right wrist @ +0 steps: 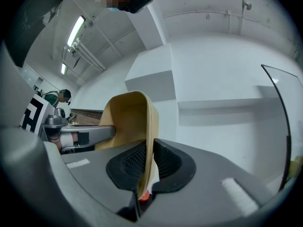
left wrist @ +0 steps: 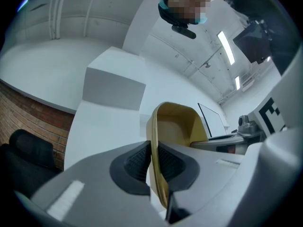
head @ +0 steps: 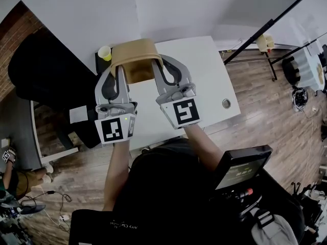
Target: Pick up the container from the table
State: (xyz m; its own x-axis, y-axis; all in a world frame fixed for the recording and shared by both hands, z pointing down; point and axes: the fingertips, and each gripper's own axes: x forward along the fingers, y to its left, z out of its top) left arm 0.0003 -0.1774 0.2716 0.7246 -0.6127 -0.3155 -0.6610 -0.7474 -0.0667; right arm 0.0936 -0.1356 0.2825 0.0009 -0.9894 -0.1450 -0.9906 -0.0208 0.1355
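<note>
A tan, open-topped container (head: 135, 60) is held between my two grippers above the white table (head: 204, 75). My left gripper (head: 121, 74) is shut on the container's left wall, and my right gripper (head: 159, 69) is shut on its right wall. In the left gripper view the thin tan wall (left wrist: 177, 126) runs between the ribbed pads of the left gripper (left wrist: 152, 162). The right gripper view shows the same wall (right wrist: 128, 119) pinched in the right gripper (right wrist: 149, 162). The container's inside looks empty.
A yellow cup (head: 104, 52) stands on a dark stand at the table's back left corner. A small round fitting (head: 226, 103) sits near the table's right edge. A black pole (head: 271, 22) slants at the right, and a dark screen device (head: 242, 170) is by my right side.
</note>
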